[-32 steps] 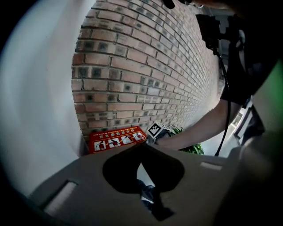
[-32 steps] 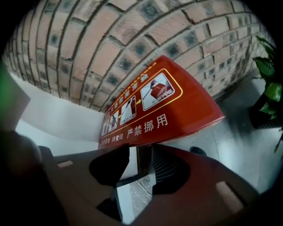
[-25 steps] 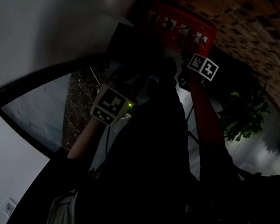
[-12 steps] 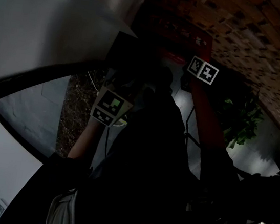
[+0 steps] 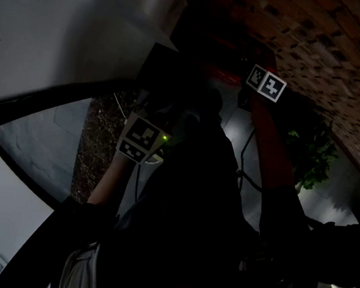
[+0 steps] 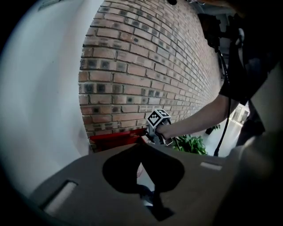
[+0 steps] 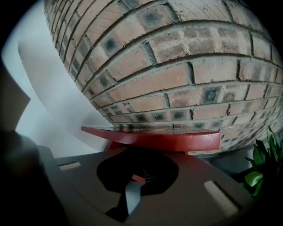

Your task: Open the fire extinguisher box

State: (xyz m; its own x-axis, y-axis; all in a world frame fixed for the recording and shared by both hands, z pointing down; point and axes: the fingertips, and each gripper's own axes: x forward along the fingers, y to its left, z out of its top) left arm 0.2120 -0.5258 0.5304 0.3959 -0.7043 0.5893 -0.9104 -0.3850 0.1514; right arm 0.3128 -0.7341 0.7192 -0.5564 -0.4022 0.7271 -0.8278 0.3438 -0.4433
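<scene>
The red fire extinguisher box (image 6: 116, 138) stands low against the brick wall. Its red lid (image 7: 154, 137) is lifted and shows edge-on in the right gripper view, level above the jaws. My right gripper (image 7: 136, 180) is shut on a small red part under the lid's front edge. From the left gripper view, the right gripper (image 6: 145, 138) sits at the box's right end, its marker cube (image 6: 158, 118) above it. My left gripper (image 6: 151, 202) hangs back from the box, its dark fingers together with nothing between them. The head view is very dark, with both marker cubes (image 5: 265, 83) (image 5: 142, 139) lit.
A brick wall (image 7: 185, 66) rises behind the box. A white curved wall (image 6: 48, 88) borders it on the left. A green plant (image 6: 191, 144) grows to the box's right. A gravel strip (image 5: 100, 142) runs along the ground. The person's dark body fills the head view's lower half.
The right gripper's marker cube has risen and shifted slightly right in the head view. The red lid's labelled face, lit a second ago, has gone dark. The left gripper has barely moved.
</scene>
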